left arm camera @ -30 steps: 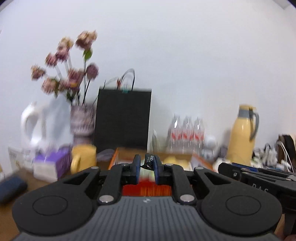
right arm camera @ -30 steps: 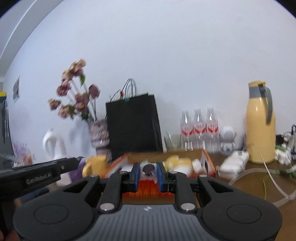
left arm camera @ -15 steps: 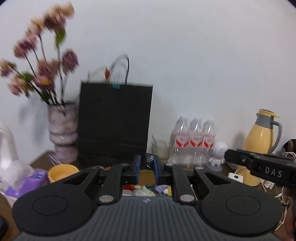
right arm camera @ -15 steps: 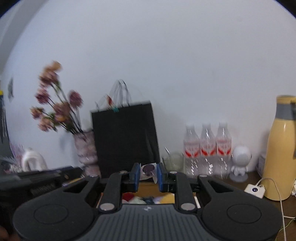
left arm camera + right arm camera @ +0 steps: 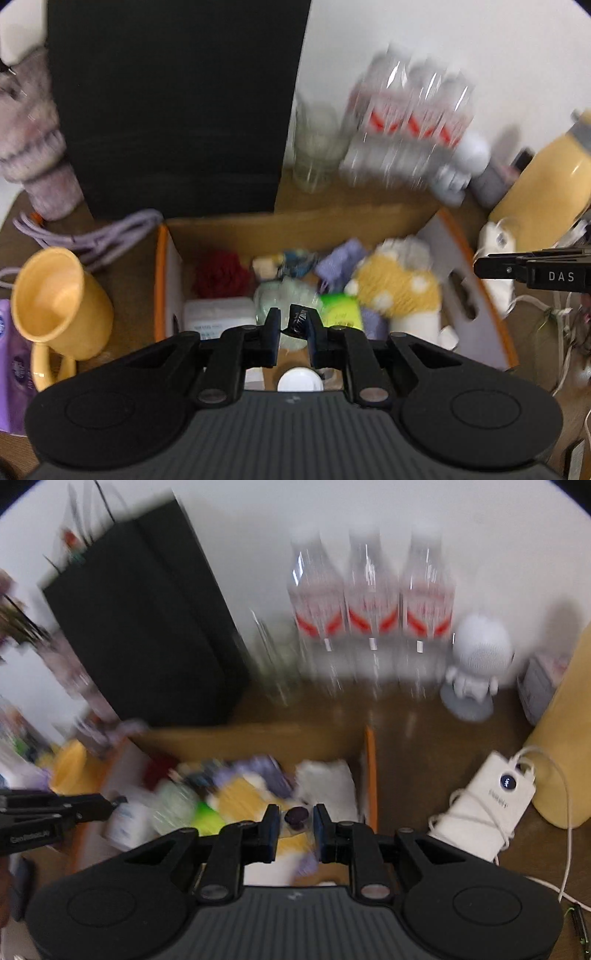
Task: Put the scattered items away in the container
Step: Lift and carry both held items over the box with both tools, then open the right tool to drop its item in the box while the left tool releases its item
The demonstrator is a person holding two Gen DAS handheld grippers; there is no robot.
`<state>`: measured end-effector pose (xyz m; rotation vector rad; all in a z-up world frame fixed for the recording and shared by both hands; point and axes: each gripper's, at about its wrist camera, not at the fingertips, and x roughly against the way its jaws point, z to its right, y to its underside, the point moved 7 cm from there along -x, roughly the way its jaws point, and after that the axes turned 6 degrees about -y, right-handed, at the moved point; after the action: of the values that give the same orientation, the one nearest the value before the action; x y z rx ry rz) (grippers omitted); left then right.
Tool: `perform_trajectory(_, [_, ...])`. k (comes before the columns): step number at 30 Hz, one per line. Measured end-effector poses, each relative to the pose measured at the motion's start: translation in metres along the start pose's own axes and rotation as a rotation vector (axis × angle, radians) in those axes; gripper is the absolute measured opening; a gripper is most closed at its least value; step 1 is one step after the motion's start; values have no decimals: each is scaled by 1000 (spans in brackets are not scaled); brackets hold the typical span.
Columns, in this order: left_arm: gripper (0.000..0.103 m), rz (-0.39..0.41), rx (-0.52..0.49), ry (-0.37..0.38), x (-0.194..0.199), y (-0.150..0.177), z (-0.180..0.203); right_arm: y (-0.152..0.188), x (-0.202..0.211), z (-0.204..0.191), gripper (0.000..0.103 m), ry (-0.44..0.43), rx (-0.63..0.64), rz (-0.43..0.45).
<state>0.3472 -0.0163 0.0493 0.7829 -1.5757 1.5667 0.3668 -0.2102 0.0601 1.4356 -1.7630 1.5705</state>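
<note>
The cardboard box point(image 5: 295, 225) sat on the surface point(image 5: 424, 738), already holding soft items. Both tongs tilted down over it: the left tongs point(image 5: 291, 326) clenched a small black packet point(image 5: 297, 320), the right tongs point(image 5: 295, 819) a dark purple piece point(image 5: 295, 815). Only the right view showed the white power bank point(image 5: 487, 812) just beyond the box's orange edge; the left showed a yellow mug point(image 5: 59, 302) close beside its left wall.

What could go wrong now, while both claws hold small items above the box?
1. The left claw pinches its dark packet only by one edge, so the packet may slip out early.
2. The box is already crowded; the right claw could drop its purple piece onto the pile, and it may roll away.
3. Both claws hang close together over the box, so they might bump each other.
</note>
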Motion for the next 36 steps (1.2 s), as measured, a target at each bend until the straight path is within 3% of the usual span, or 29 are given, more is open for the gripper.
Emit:
perform_trajectory(5, [15, -103, 16, -14, -38, 2, 6, 15, -47, 4, 19, 84, 19, -177])
perform_trajectory(10, [16, -199, 68, 10, -49, -1, 8, 17, -58, 3, 32, 155, 21, -247])
perform_trajectory(12, [20, -192, 60, -2, -45, -5, 7, 14, -55, 1, 38, 154, 15, -245])
perform_trajectory(15, [38, -198, 66, 8, -38, -12, 9, 7, -48, 1, 55, 124, -30, -239])
perform_trajectory(17, [48, -197, 74, -1, -33, -18, 10, 3, -45, 2, 59, 110, -67, -239])
perform_trajectory(21, [91, -176, 91, -26, -19, -30, 9, -7, -41, -2, 72, 85, -116, -252])
perform_trajectory(22, [97, -156, 77, -36, -14, -31, 10, -9, -38, -6, 75, 81, -116, -257])
perform_trajectory(28, [103, -135, 17, -133, -2, -30, 8, -12, -23, -19, 84, 94, -82, -250])
perform_trajectory(32, [103, -163, 72, -184, 0, -22, -4, -5, -21, -21, 86, 124, -79, -261])
perform_trajectory(36, [103, -88, 82, -242, 13, -17, -10, 1, -13, -35, 86, 107, -47, -173])
